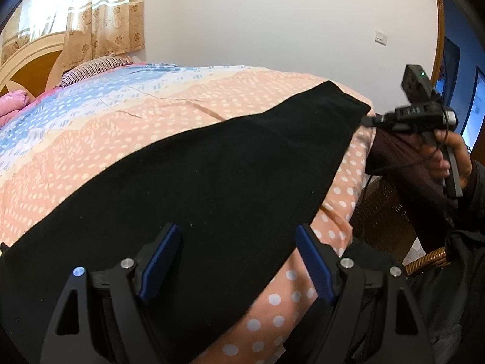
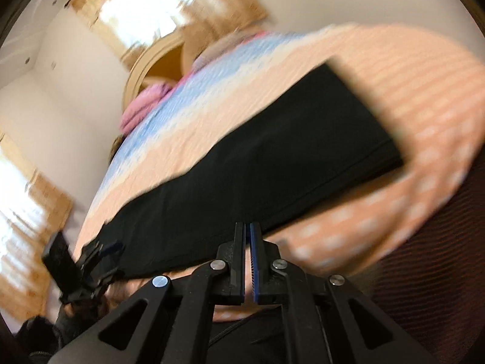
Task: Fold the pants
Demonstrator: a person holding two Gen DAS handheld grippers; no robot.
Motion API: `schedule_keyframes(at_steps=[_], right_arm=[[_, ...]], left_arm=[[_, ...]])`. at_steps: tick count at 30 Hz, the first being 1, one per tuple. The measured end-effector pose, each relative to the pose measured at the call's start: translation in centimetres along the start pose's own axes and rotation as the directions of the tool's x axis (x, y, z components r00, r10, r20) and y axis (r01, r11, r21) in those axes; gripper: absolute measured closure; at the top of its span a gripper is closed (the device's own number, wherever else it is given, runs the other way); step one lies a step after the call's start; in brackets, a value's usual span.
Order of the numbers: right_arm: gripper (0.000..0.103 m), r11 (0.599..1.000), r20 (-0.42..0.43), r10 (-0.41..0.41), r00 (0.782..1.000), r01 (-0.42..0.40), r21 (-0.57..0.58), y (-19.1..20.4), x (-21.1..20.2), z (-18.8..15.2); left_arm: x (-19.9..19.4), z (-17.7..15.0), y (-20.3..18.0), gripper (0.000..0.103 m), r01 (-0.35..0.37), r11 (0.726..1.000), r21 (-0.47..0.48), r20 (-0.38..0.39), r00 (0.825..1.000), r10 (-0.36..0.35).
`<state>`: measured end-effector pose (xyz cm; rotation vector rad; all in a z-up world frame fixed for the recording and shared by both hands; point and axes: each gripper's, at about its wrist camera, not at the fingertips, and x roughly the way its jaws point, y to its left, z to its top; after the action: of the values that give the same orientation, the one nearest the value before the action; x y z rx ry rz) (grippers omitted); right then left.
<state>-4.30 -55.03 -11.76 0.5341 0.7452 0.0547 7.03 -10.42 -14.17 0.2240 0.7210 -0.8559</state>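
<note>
Black pants [image 1: 194, 182] lie stretched flat across a bed [image 1: 91, 139] covered in a peach, cream and blue polka-dot quilt, running as a long dark band from the near edge of the mattress toward its far corner.

The left tongs [image 1: 238, 261] hover low over the wider near end of the pants with their blue-padded fingers [image 1: 159, 261] set wide apart, nothing between them; the black cloth lies under and ahead of both fingers, and its lower edge passes near the right-hand finger, where the dotted quilt shows.

The right tongs [image 2: 247, 242] are pressed together, pads meeting with no cloth visibly caught between them. From their own camera, which is blurred, they sit just off the near long edge of the pants, tips over the cloth's border, with the squared-off end of the pants lying well up and to the right. In the left wrist view the same tool appears at the far right, gripped in a person's hand [image 1: 448, 154] just beyond the far corner of the pants; whether its tip touches the cloth cannot be told.

A pink pillow [image 1: 13, 100], a wooden headboard [image 1: 33, 60] and patterned curtains [image 1: 100, 12] stand behind the bed.
</note>
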Motion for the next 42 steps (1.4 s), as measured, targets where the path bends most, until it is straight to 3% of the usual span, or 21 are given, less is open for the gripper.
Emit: schedule_keyframes(at_steps=[4, 7, 15, 19, 21, 23, 24, 25, 27, 31, 33, 35, 36, 40, 42], right_arm=[[0.100, 0.992, 0.057, -0.085, 0.995, 0.078, 0.103, -3.5, -1.4, 1.6], [0.100, 0.990, 0.062, -0.044, 0.997, 0.035, 0.138, -4.8, -1.3, 2.4], [0.102, 0.992, 0.095, -0.106, 0.990, 0.100, 0.074, -4.2, -0.5, 3.3], [0.103, 0.991, 0.070, -0.089, 0.994, 0.081, 0.106, -5.1, -0.7, 3.9], [0.101, 0.990, 0.112, -0.138, 0.984, 0.134, 0.042, -3.9, -2.0, 4.4], [0.100, 0.991, 0.149, -0.134, 0.980, 0.137, -0.011, -3.3, -2.9, 5.2], [0.090, 0.992, 0.141, -0.123, 0.982, 0.126, -0.015, -3.3, -2.9, 5.9], [0.061, 0.993, 0.131, -0.118, 0.984, 0.120, -0.010, -3.4, -2.7, 6.4], [0.027, 0.996, 0.101, -0.087, 0.991, 0.088, -0.003, -4.0, -1.7, 7.8], [0.027, 0.999, -0.015, -0.032, 0.999, 0.033, 0.009, -4.9, 1.8, 9.3], [0.029, 0.999, -0.024, -0.032, 0.999, 0.031, -0.043, -4.4, 2.7, 9.5], [0.051, 0.997, -0.043, -0.033, 0.999, 0.030, -0.066, -3.9, 3.0, 9.6], [0.073, 0.998, -0.071, -0.001, 0.997, -0.003, -0.059, -3.8, 3.3, 9.6], [0.074, 0.998, -0.076, -0.001, 0.997, -0.005, -0.069, -3.9, 4.0, 8.9], [0.086, 0.999, -0.067, -0.001, 0.998, -0.001, -0.035, -4.4, 3.9, 9.0]], left_arm=[[0.5, -0.5, -0.1, 0.022, -0.002, 1.000, 0.000, -0.011, 1.000, 0.002], [0.5, -0.4, -0.3, 0.022, -0.007, 1.000, 0.008, -0.015, 1.000, 0.007], [0.6, -0.6, -0.5, 0.018, -0.009, 1.000, 0.020, -0.021, 1.000, 0.009], [0.8, -0.7, -1.1, 0.014, -0.022, 0.999, 0.049, -0.016, 1.000, 0.023], [0.5, -0.7, -1.0, 0.014, -0.023, 0.999, 0.040, -0.011, 1.000, 0.023], [0.2, -0.7, -0.5, 0.014, -0.013, 1.000, 0.014, -0.002, 1.000, 0.013], [0.0, -0.7, -0.3, 0.014, -0.010, 1.000, 0.002, 0.002, 1.000, 0.010], [-0.1, -0.8, -0.1, 0.014, -0.010, 1.000, -0.004, 0.004, 1.000, 0.010], [0.0, -0.9, 0.3, 0.014, -0.012, 1.000, -0.012, 0.003, 1.000, 0.012], [0.0, -0.9, 0.2, 0.014, -0.015, 1.000, -0.013, 0.005, 1.000, 0.015], [0.1, -1.0, 0.2, 0.014, -0.016, 1.000, -0.012, 0.006, 1.000, 0.016], [0.2, -0.9, 0.3, 0.014, -0.015, 1.000, -0.016, 0.008, 1.000, 0.015], [0.1, -0.9, 0.3, 0.014, -0.015, 1.000, -0.016, 0.008, 1.000, 0.015], [0.3, -0.7, 0.2, 0.014, -0.033, 0.999, -0.022, -0.001, 0.999, 0.033], [0.4, -0.6, 0.1, 0.014, -0.054, 0.999, -0.011, -0.012, 0.998, 0.053]])
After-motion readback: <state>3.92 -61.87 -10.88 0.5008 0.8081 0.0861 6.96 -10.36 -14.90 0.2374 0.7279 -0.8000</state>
